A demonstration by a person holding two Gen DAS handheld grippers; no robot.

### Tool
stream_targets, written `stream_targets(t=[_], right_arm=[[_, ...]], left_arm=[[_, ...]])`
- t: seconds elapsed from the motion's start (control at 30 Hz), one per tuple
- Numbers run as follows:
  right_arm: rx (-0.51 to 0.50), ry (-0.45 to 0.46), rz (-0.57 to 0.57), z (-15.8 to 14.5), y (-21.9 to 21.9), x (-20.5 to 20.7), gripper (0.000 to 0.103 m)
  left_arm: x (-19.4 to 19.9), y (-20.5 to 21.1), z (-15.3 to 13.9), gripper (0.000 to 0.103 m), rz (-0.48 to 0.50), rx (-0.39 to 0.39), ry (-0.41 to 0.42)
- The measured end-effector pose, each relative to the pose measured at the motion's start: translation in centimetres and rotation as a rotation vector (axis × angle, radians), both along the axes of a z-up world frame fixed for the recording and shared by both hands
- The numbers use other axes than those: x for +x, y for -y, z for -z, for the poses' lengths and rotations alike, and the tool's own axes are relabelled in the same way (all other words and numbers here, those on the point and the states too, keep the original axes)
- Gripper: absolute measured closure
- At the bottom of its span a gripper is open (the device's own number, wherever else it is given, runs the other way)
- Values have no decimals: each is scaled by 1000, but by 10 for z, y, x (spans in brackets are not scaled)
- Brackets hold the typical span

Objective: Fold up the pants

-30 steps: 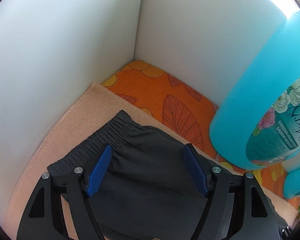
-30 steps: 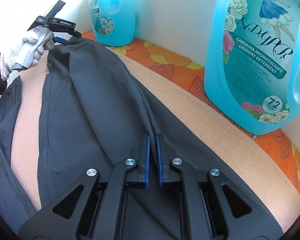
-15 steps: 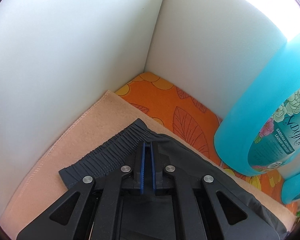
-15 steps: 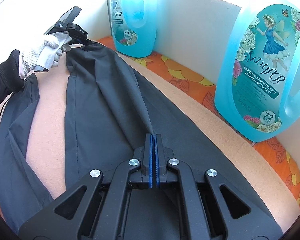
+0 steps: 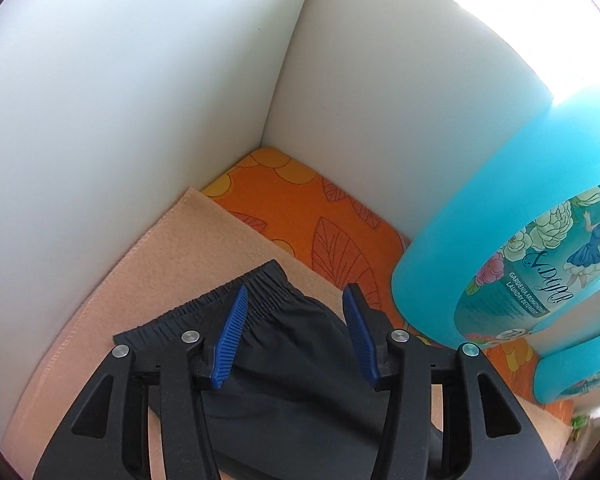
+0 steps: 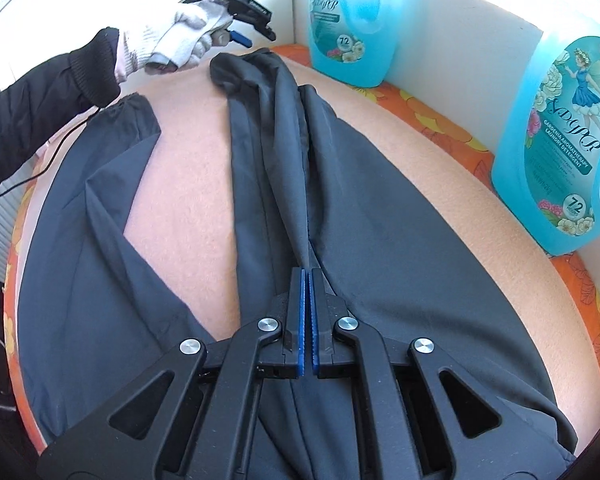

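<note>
Dark grey pants (image 6: 380, 216) lie spread on a peach towel (image 6: 188, 184), one leg out to the left. My right gripper (image 6: 305, 274) is shut on a raised ridge of the pants' fabric and pulls it taut. My left gripper (image 5: 296, 300) is open just above the elastic cuff (image 5: 220, 308) of the far leg, fingers apart and holding nothing. It also shows in the right wrist view (image 6: 244, 42), held by a gloved hand above the leg end.
Two blue detergent bottles (image 6: 346, 24) (image 6: 556, 140) stand along the white back wall on an orange floral cloth (image 5: 300, 204). One bottle (image 5: 512, 248) is close to the right of my left gripper. White walls meet in a corner ahead.
My left gripper, shut on the cuff half a second ago, has opened and let it go, and has lifted. My right gripper stays shut on the fabric and has pulled back.
</note>
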State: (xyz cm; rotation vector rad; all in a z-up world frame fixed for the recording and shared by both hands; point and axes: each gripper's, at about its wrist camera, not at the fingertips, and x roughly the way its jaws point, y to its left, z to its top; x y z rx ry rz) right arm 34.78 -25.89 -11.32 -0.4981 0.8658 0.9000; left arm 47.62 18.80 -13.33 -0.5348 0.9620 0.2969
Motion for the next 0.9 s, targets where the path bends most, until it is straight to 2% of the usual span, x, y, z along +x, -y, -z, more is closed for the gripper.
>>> stream_targets(t=[0.13, 0.37, 0.4, 0.43, 0.47, 0.5, 0.53, 0.57, 0.6, 0.63, 0.7, 0.8, 0.9], right_arm=[[-6, -2, 5, 10, 2, 1, 100], [-11, 10, 25, 10, 6, 12, 100], [-10, 15, 29, 9, 8, 13, 100], [-12, 28, 38, 7, 9, 15, 100], [-15, 37, 47, 5, 10, 17, 100], [-19, 40, 56, 4, 12, 19, 99], [-21, 48, 68, 2, 14, 23, 90], [-22, 65, 79, 0, 16, 25, 69], [-23, 88, 88, -2, 19, 27, 56], [-24, 109, 90, -4, 22, 31, 37], [-20, 122, 104, -8, 27, 46, 34], [22, 91, 158, -17, 37, 89, 34], [9, 44, 178, -12, 40, 122, 34]], left_arm=[[13, 11, 13, 55, 34, 16, -62], [25, 31, 19, 56, 63, 172, -112], [23, 34, 20, 60, 67, 204, -105], [22, 36, 20, 80, 63, 244, -105], [20, 35, 21, 94, 56, 263, -101], [17, 31, 22, 96, 44, 249, -90], [14, 24, 21, 99, 26, 212, -74], [11, 17, 19, 100, 12, 176, -62], [8, 12, 17, 100, 5, 146, -49], [5, 8, 15, 100, 2, 137, -42], [-2, 5, 7, 100, -11, 158, -16], [-13, -2, -2, 101, -19, 148, 17], [-18, -3, -7, 101, 0, 123, 26]])
